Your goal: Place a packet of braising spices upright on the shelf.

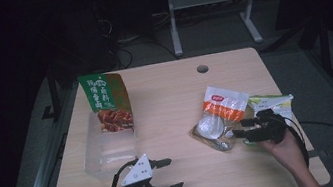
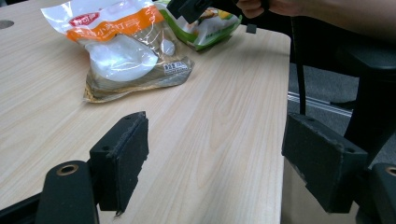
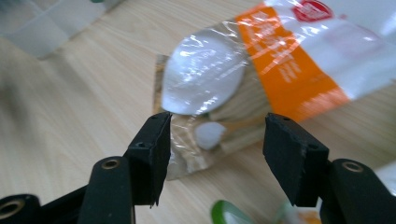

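**Both grippers open beside the snack bags on the wooden table**

The landmark is the orange-and-white snack bag (image 1: 221,115), which lies flat on the light wooden table (image 1: 172,108) toward its right half. Through its clear lower part a round white item shows, with a brown printed panel beneath it.

The right gripper (image 1: 241,129) sits just beside this bag, at its near right corner, held by the person's right hand (image 1: 284,143). Its jaws stand apart with nothing between them; in the right gripper view they frame the bag's clear lower end, apparently just short of it.

A green-and-white bag (image 1: 270,103) lies touching the orange-and-white bag's right side, partly under the right gripper.

Well to the left of the orange-and-white bag lies a green bag with a brown food picture (image 1: 106,103); a clear plastic container (image 1: 110,150) sits against its near end.

The left gripper (image 1: 167,175) is nearer the table's front edge, left of the orange-and-white bag and well apart from it. Its jaws are spread wide and empty, pointing toward that bag.
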### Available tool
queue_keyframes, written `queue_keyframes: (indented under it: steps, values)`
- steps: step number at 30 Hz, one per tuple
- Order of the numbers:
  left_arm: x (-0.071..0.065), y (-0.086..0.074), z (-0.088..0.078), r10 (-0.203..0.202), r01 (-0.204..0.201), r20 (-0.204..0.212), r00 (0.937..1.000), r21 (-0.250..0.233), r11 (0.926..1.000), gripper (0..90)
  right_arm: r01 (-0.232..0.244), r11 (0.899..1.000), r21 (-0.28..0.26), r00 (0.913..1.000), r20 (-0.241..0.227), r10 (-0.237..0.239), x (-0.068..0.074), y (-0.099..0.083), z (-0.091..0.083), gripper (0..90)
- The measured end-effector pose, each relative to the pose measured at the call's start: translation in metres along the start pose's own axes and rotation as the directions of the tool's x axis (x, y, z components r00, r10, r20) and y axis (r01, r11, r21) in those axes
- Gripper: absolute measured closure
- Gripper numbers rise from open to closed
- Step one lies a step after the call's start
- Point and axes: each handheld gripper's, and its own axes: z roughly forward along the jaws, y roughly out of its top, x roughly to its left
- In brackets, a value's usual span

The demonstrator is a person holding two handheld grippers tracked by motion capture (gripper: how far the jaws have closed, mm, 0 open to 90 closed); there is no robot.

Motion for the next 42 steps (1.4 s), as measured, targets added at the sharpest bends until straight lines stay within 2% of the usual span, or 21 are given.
queue_keyframes:
  steps: [6,11,13,15,20,22,25,30,32,33,35,38,42]
  values:
    - [0.000,0.000,0.000,0.001,-0.001,-0.002,1.0000,0.002,1.0000,22.4,-0.054,0.999,0.006,0.9981,0.030,0.054,-0.012,-0.001,0.000,39.4]
    - [0.000,0.000,0.001,0.000,0.000,-0.002,1.0000,0.004,1.0000,22.4,-0.096,0.995,0.022,0.9933,0.067,0.094,-0.026,0.001,0.006,37.6]
    - [0.000,0.000,0.001,0.000,0.000,-0.004,1.0000,0.005,1.0000,22.4,-0.113,0.993,0.033,0.9915,0.068,0.110,-0.030,0.003,0.009,37.3]
    - [0.000,0.000,0.001,-0.002,0.002,-0.004,1.0000,0.005,1.0000,22.4,-0.107,0.994,0.031,0.9921,0.069,0.105,-0.032,0.004,0.011,37.3]
    - [0.000,0.000,0.003,-0.001,0.001,-0.002,1.0000,0.011,0.9999,22.4,-0.155,0.987,0.050,0.9871,0.048,0.153,-0.040,0.014,0.024,38.2]
    - [0.000,0.000,0.004,0.001,-0.001,-0.001,1.0000,0.013,0.9999,22.4,-0.149,0.988,0.052,0.9884,0.038,0.147,-0.039,0.018,0.027,40.6]
    - [0.000,0.000,0.005,-0.001,0.001,0.000,1.0000,0.016,0.9999,22.4,-0.175,0.983,0.060,0.9844,0.029,0.174,-0.038,0.024,0.034,44.7]
    - [0.000,0.000,0.005,0.000,0.001,-0.001,1.0000,0.014,0.9999,22.4,-0.215,0.975,0.052,0.9766,0.000,0.215,-0.041,0.026,0.044,62.1]
    - [0.000,0.000,0.005,0.002,-0.002,-0.004,1.0000,0.011,0.9999,22.4,-0.197,0.978,0.063,0.9803,0.000,0.197,-0.039,0.026,0.047,74.9]
    - [0.000,0.000,0.005,-0.001,0.001,-0.005,1.0000,0.011,0.9999,22.4,-0.178,0.983,0.052,0.9838,-0.013,0.178,-0.037,0.027,0.046,81.2]
    - [0.001,0.000,0.005,-0.003,0.003,-0.007,1.0000,0.012,0.9999,22.4,-0.145,0.988,0.048,0.9893,-0.008,0.146,-0.031,0.029,0.045,87.4]
    - [0.000,0.001,0.005,-0.002,0.002,-0.009,1.0000,0.013,0.9999,22.4,-0.093,0.995,0.037,0.9956,-0.012,0.093,-0.021,0.032,0.043,89.7]
    - [0.001,0.001,0.005,-0.005,0.006,-0.009,0.9999,0.009,0.9999,22.5,-0.071,0.997,-0.035,0.9941,-0.084,0.068,-0.016,0.032,0.031,89.9]
